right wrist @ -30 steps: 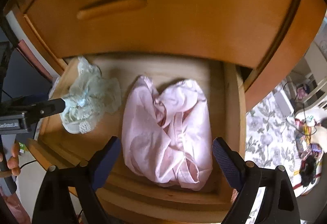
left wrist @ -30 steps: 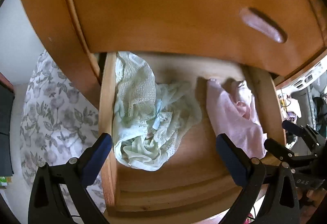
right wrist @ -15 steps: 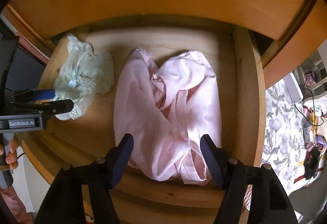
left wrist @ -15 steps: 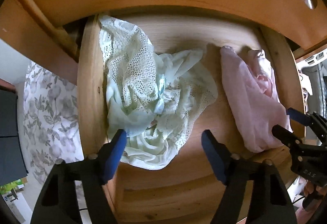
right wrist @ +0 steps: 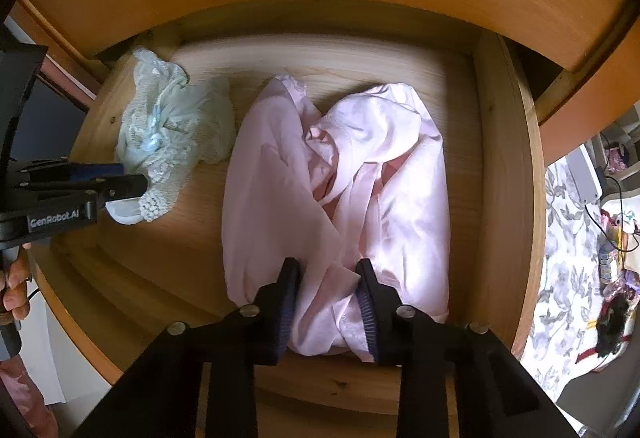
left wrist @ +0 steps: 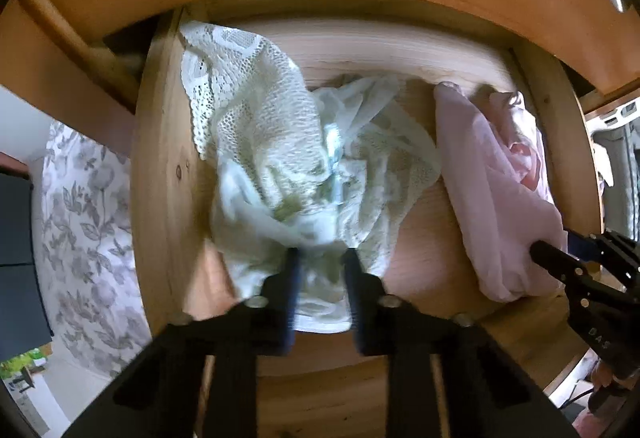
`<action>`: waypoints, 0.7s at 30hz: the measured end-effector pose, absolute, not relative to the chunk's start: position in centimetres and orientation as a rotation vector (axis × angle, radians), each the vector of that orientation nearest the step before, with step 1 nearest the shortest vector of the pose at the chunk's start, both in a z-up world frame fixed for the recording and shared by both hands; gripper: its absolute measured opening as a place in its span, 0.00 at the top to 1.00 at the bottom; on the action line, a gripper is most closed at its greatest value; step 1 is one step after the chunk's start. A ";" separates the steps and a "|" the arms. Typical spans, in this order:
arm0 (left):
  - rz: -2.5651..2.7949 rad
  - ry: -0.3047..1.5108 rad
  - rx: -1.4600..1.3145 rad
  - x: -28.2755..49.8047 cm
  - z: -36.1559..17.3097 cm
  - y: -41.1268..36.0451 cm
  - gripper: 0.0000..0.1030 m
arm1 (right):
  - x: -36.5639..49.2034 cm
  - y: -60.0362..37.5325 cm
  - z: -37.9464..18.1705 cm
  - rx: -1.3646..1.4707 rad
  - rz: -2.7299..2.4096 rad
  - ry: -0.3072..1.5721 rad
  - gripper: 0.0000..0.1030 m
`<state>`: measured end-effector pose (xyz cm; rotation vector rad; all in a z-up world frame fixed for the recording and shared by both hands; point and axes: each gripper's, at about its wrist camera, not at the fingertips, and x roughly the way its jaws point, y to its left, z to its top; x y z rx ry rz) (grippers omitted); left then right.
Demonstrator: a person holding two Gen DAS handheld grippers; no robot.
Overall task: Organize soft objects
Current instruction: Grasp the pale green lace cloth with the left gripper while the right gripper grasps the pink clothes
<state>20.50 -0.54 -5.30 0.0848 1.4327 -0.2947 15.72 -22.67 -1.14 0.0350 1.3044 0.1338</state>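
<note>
Our left gripper point(left wrist: 318, 258) and right gripper point(right wrist: 328, 274) are closing on lace point(left wrist: 280, 158) and pink cloth point(right wrist: 280, 178); thin pinches may slip.

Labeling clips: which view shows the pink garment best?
Right wrist view. The pink garment lies whole and sharp at centre, the right gripper closing on its near edge. The left wrist view shows it only at the right edge, side-on and stretched, behind the green lace garment.
</note>
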 end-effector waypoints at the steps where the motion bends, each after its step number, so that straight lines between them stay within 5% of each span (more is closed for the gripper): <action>1: -0.293 1.419 0.082 20.4 -5.3 -0.5 0.90 | 15.5 -22.8 -1.1 0.041 0.135 1.299 0.74; 7: -0.328 1.331 -0.032 19.0 -4.6 0.9 0.95 | 14.0 -24.4 0.1 0.126 0.145 1.241 0.86; 21: -0.347 1.191 -0.240 15.7 -2.9 4.7 0.98 | 10.6 -26.8 2.3 0.319 0.197 1.094 0.91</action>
